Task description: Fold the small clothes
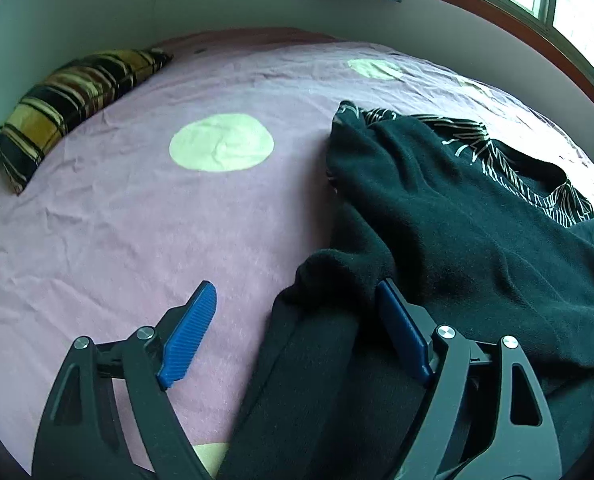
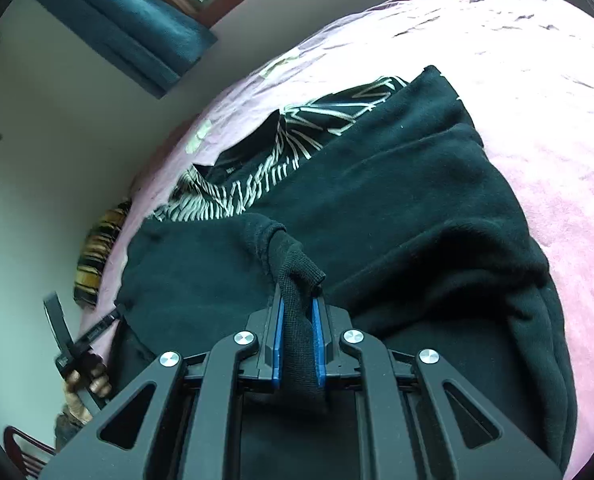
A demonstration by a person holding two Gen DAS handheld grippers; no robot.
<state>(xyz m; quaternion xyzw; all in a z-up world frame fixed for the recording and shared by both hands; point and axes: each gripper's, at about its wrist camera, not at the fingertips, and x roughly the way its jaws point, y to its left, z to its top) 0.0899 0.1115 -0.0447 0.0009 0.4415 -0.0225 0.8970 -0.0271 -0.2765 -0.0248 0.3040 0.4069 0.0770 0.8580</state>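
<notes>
Cuff [image 2: 297, 280] of black sweater [image 2: 397, 220] sits pinched in right tool [image 2: 298, 320].

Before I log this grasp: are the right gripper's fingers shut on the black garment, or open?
Shut on it. The right gripper has both blue fingers pressing a bunched cuff of the black garment.

Left claw [image 1: 293, 320] spread wide (pointing steeply down); right claw [image 2: 299, 334] clamped tight, tilted down.

Beneath the black sweater [image 1: 457, 220], most of the patterned garment [image 1: 509, 168] is hidden. The sweater's lower part runs off the picture's bottom edge. The label [image 2: 229, 169] inside the patterned garment's collar is too small to read.
</notes>
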